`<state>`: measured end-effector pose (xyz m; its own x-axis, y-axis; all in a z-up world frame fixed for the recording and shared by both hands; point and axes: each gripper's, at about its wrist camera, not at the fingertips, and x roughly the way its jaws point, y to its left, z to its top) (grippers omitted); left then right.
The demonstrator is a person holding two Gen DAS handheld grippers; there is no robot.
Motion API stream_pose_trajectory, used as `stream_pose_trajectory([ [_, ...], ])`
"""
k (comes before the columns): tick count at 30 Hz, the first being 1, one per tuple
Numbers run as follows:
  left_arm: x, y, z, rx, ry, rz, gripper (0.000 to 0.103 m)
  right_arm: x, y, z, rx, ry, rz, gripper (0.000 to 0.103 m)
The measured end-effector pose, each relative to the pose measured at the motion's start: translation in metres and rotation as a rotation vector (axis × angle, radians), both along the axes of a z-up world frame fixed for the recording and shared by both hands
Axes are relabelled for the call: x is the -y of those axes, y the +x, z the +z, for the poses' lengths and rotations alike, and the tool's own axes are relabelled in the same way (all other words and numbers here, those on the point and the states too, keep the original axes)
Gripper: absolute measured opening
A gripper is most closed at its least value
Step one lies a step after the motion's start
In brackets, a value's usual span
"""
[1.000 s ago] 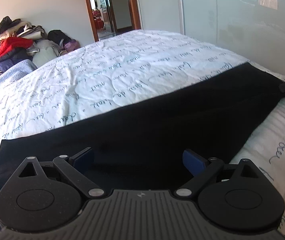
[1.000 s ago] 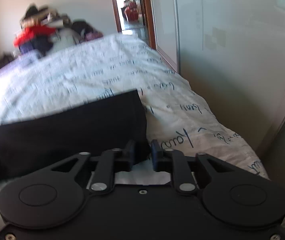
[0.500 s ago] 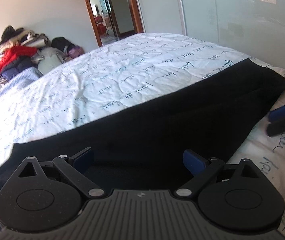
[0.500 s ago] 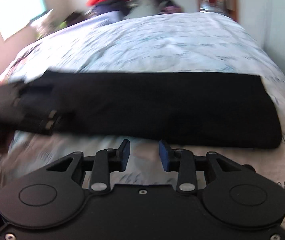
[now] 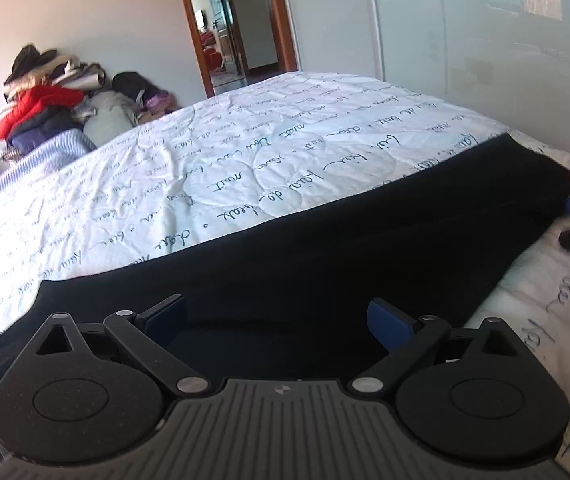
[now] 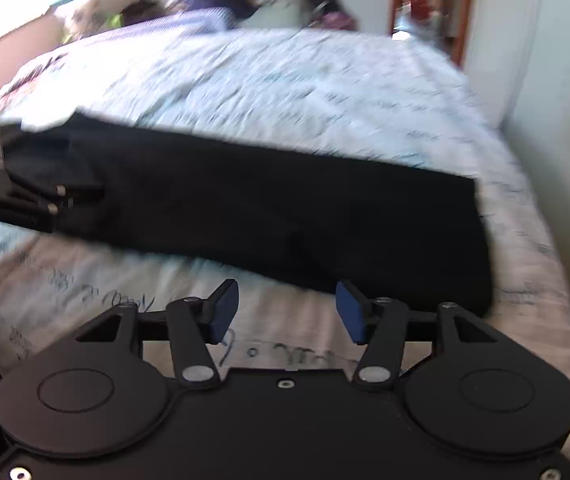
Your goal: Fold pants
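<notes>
Left gripper (image 5: pixel 277 320) wide apart, low over the left end of the pants (image 5: pixel 325 264), holding nothing. Black pants lie in a long strip across the bed (image 5: pixel 213 168). Right gripper (image 6: pixel 287 312) wide too, empty, just short of the pants' near edge, over bedding.

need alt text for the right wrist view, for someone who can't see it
Long black folded pants lie flat across a white quilted bedspread with handwriting print. The right gripper hovers open at their near edge, holding nothing. The left gripper sits at the pants' left end; the image is motion-blurred.
</notes>
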<state>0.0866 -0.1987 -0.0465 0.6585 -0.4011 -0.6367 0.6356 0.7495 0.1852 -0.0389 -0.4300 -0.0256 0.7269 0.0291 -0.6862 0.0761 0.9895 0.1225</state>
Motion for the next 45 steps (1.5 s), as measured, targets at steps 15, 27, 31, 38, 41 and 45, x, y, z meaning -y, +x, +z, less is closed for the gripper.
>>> stream_pose_trajectory([
  [15, 0.041, 0.0, -0.013, -0.012, 0.062, -0.114, 0.098, 0.032, 0.077, -0.005, -0.004, -0.314, -0.178, 0.057],
  [27, 0.031, 0.005, -0.017, -0.047, 0.032, -0.042, 0.098, 0.01, 0.041, -0.019, -0.079, -0.515, -0.139, 0.071],
  [31, 0.025, 0.021, -0.016, -0.133, -0.038, 0.036, 0.098, 0.006, 0.05, -0.017, 0.005, -0.264, -0.068, 0.07],
  [38, 0.02, 0.032, -0.013, -0.16, -0.075, 0.124, 0.098, -0.006, 0.057, -0.031, -0.135, -0.296, 0.062, 0.073],
  [41, 0.02, 0.035, -0.013, -0.156, -0.076, 0.156, 0.098, -0.004, 0.052, -0.021, -0.074, -0.227, -0.009, 0.081],
  [45, 0.021, 0.042, -0.019, -0.177, -0.073, 0.206, 0.098, 0.0, 0.056, -0.013, 0.001, -0.052, -0.152, 0.101],
])
